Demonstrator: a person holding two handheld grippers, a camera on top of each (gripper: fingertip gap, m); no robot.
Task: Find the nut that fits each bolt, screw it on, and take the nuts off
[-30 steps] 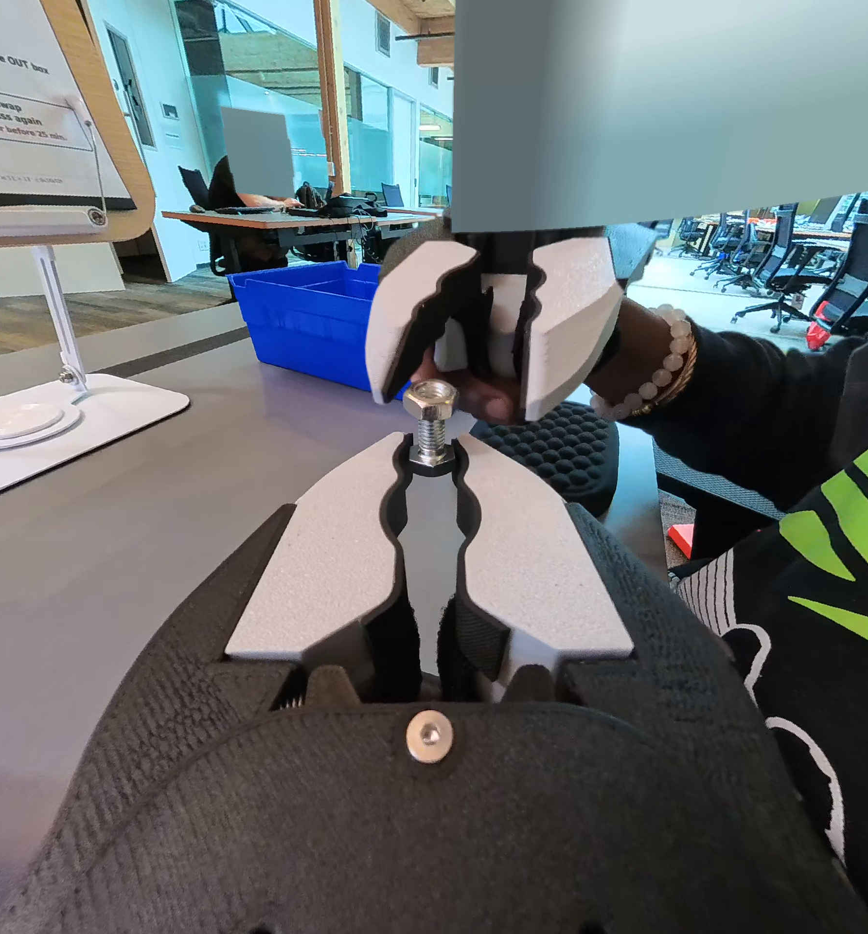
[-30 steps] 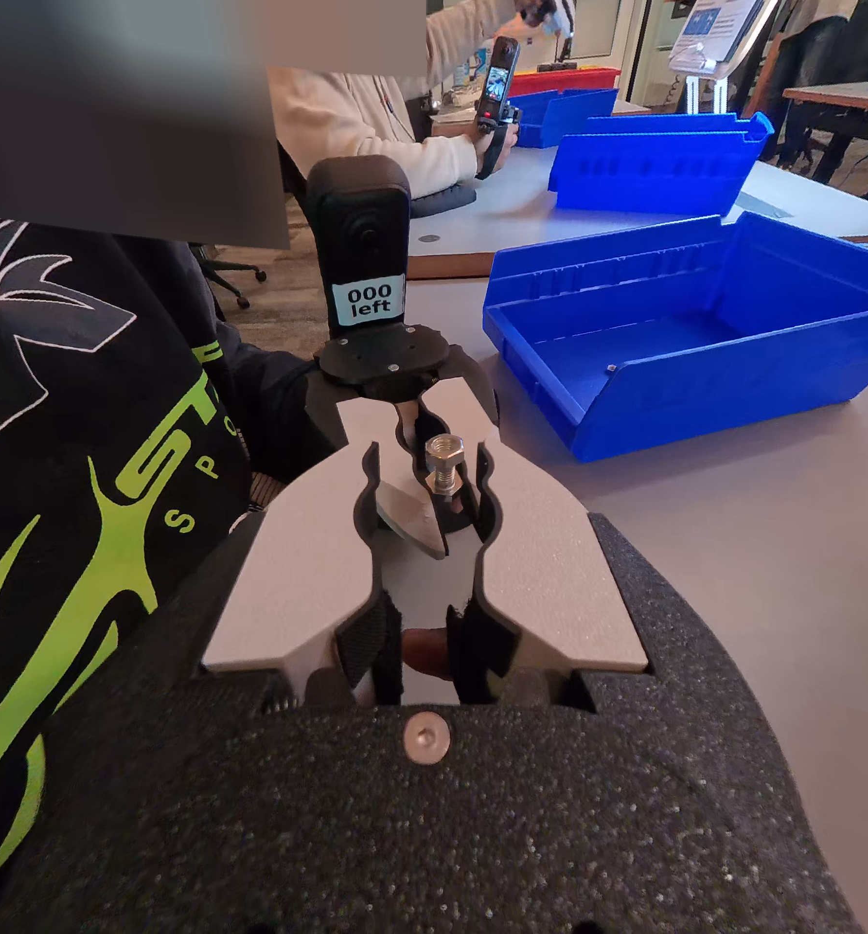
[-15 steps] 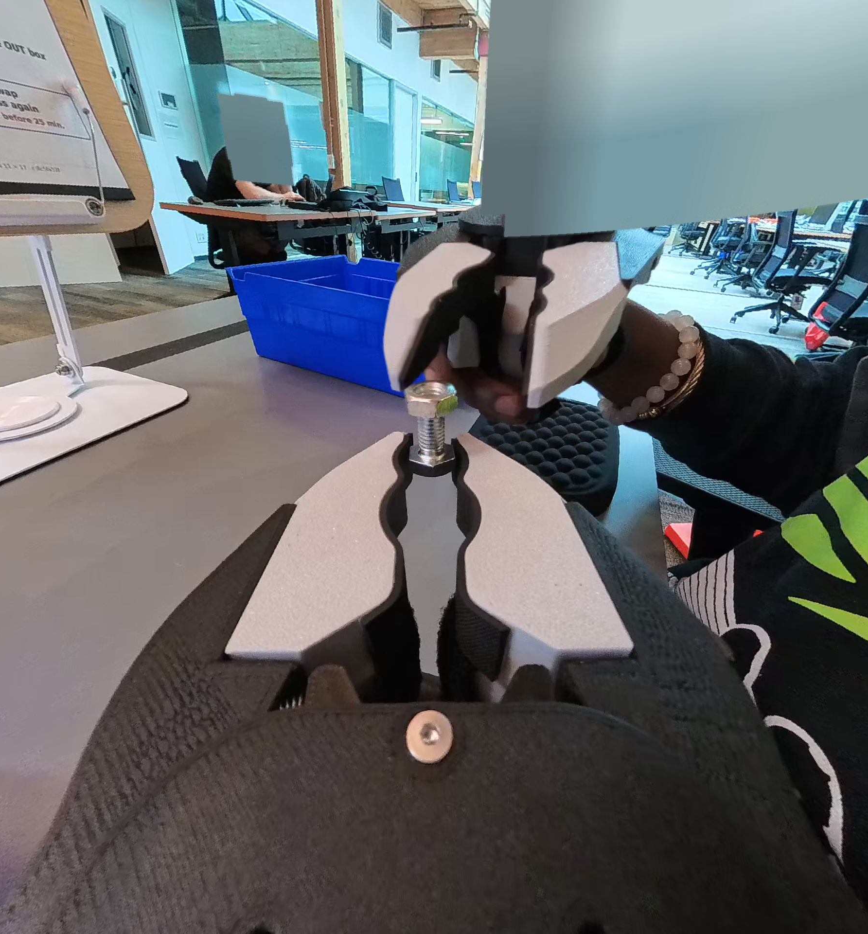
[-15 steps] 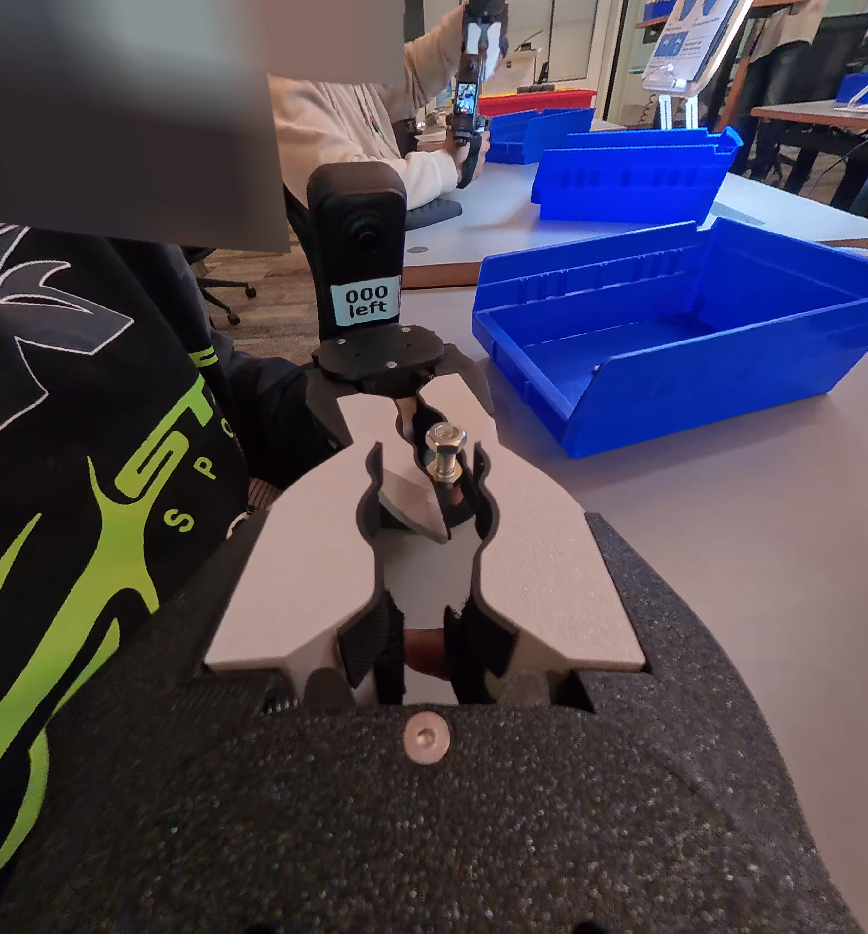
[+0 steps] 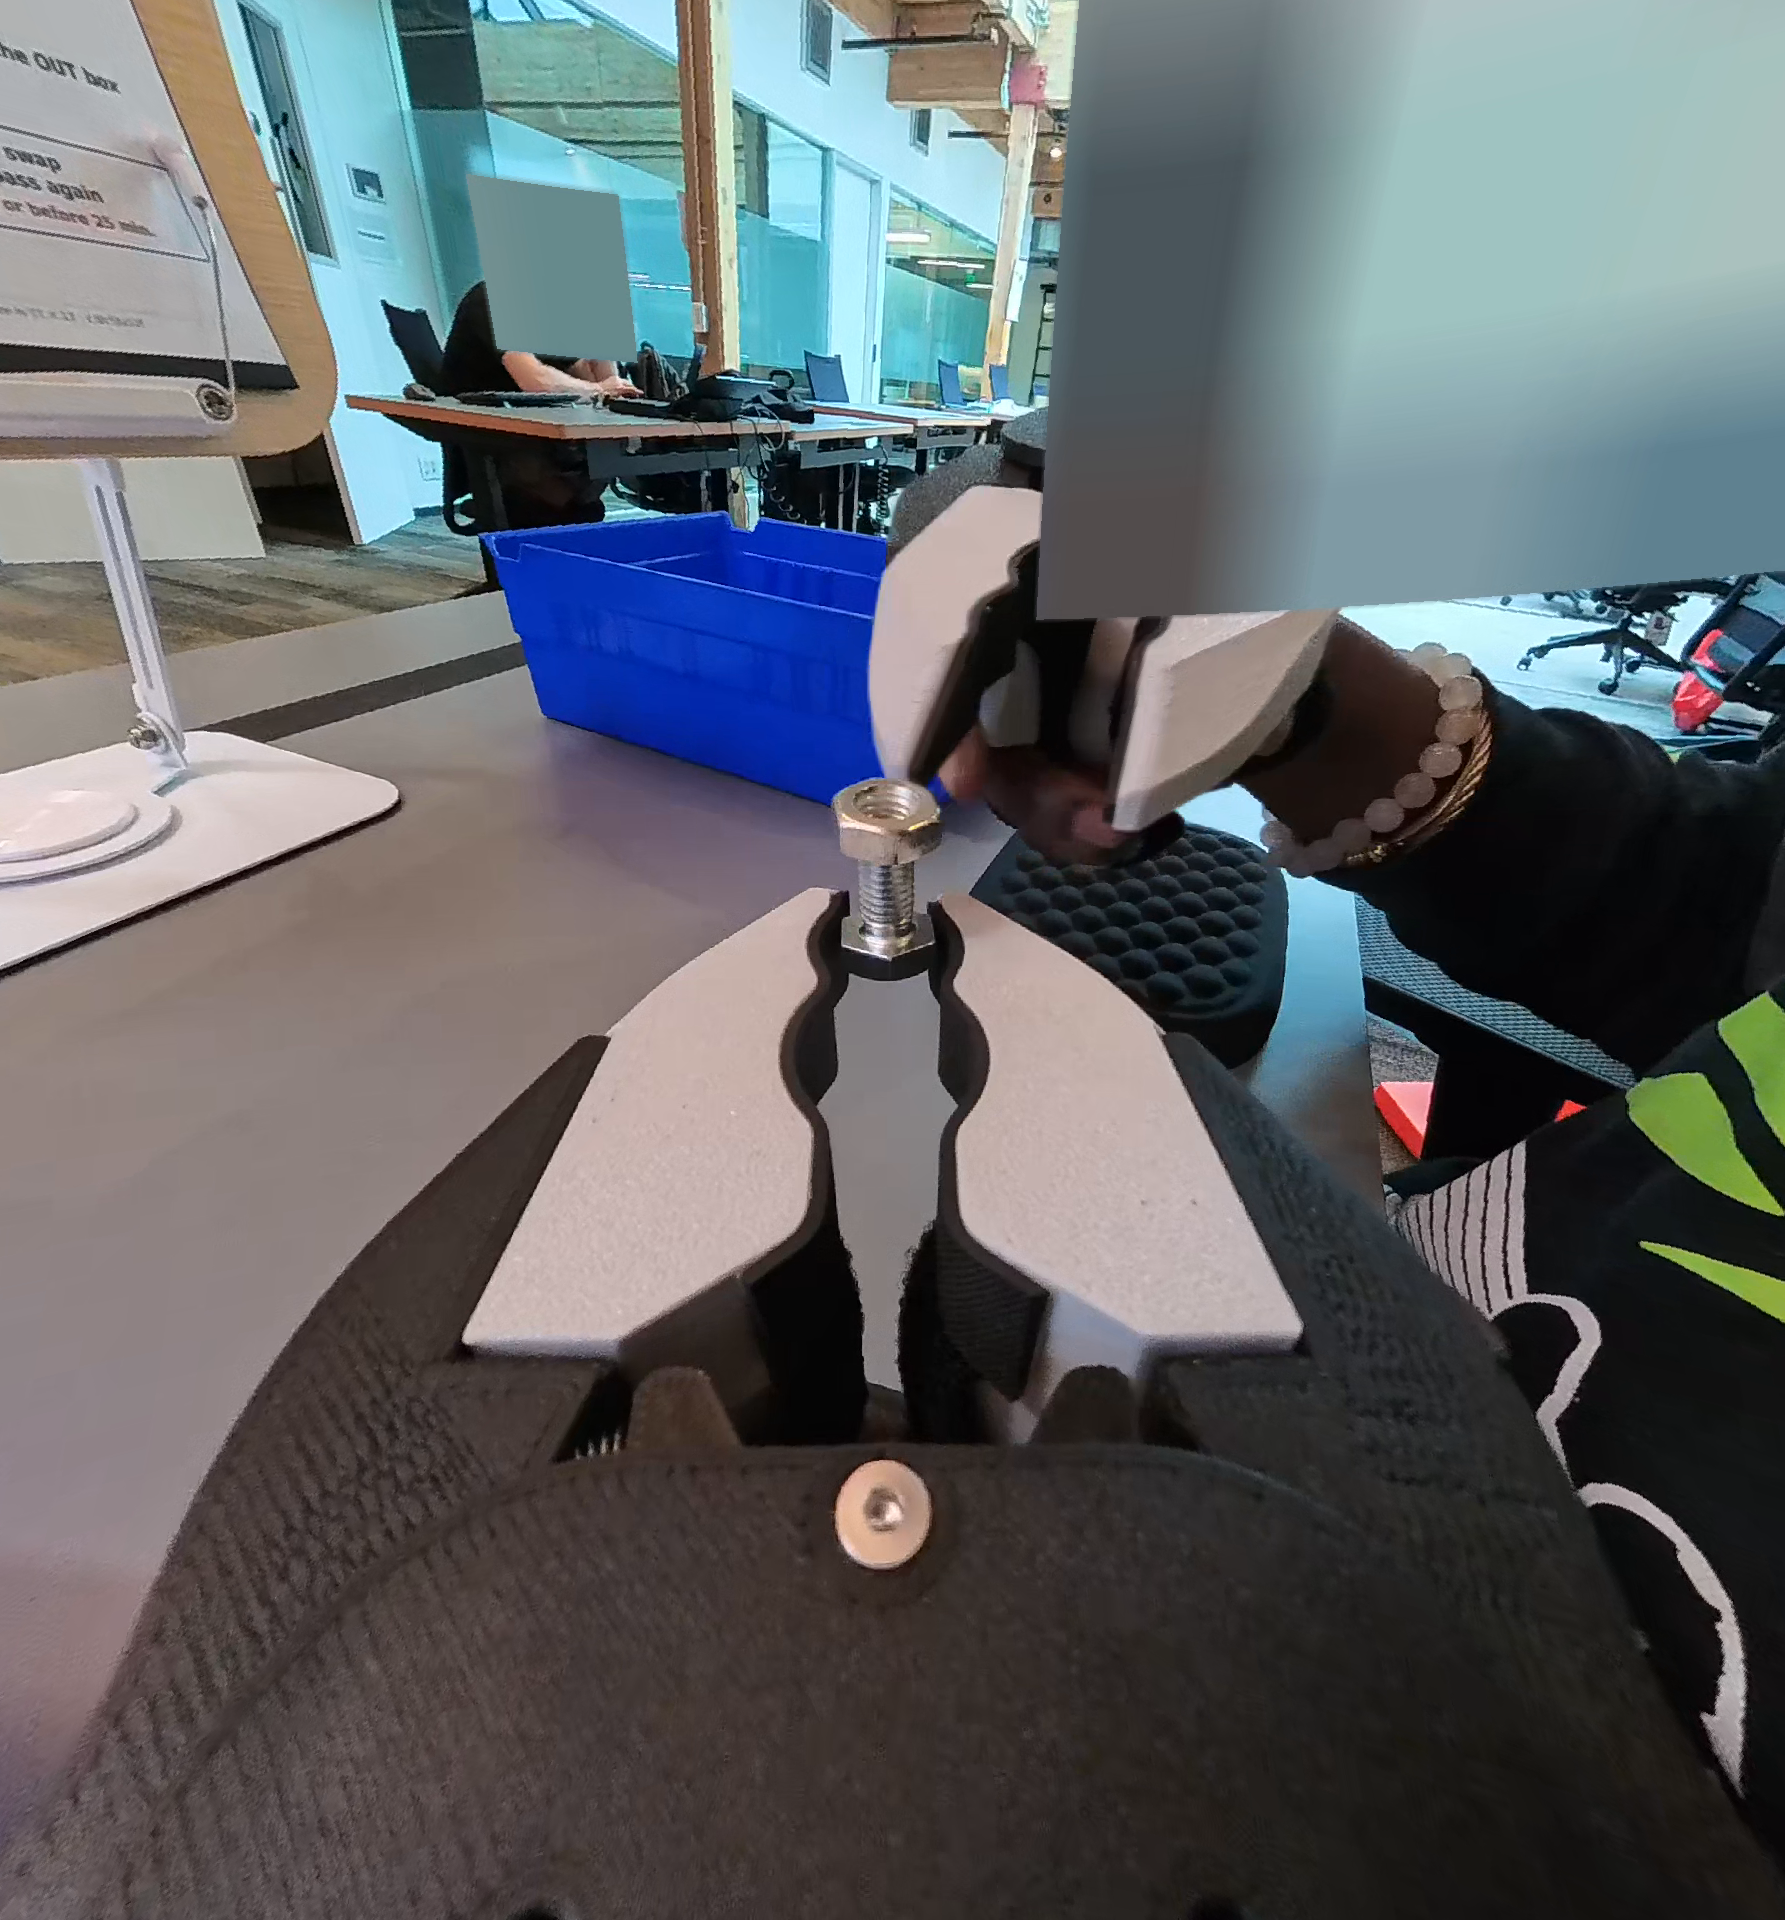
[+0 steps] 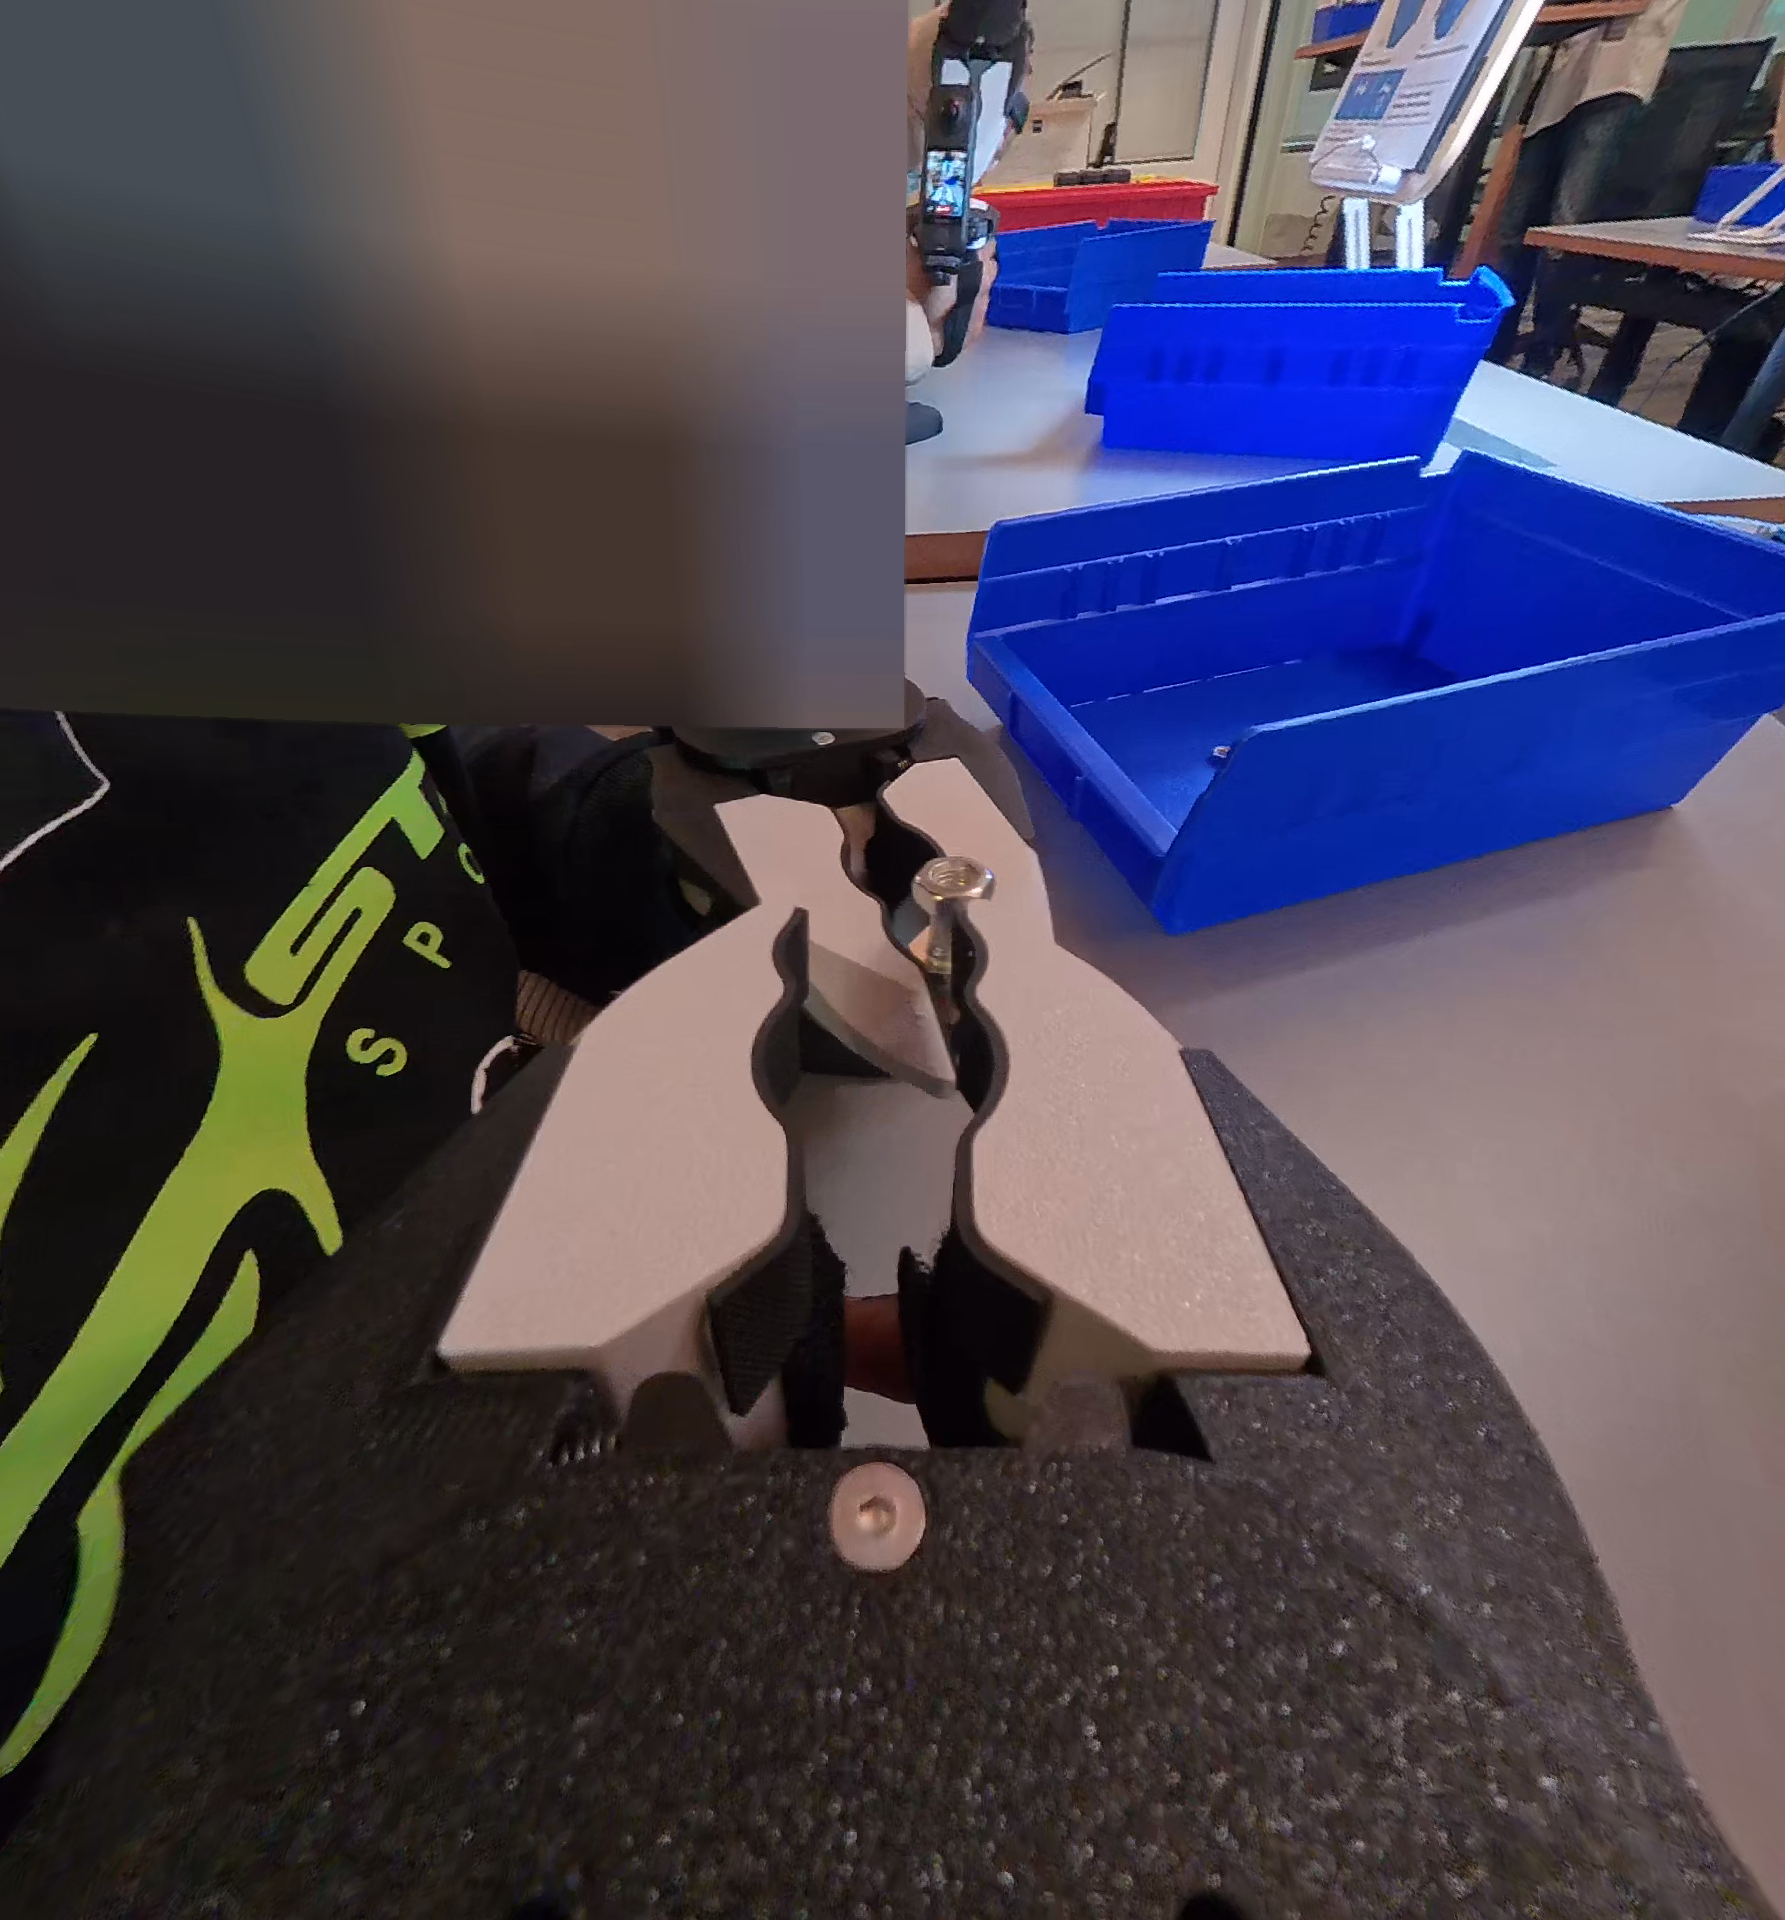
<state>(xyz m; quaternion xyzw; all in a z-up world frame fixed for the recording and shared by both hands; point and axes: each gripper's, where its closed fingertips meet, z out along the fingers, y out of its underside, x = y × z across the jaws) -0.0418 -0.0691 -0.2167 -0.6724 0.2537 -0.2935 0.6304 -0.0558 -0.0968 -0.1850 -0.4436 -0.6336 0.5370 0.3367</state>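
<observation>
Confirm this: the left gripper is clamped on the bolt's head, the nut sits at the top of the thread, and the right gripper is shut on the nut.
Wrong on the last point. In the left wrist view the right gripper is open and off to the side of the nut, not touching it. The rest holds: the left gripper clamps the head of the bolt, with the nut at the thread's top.
</observation>
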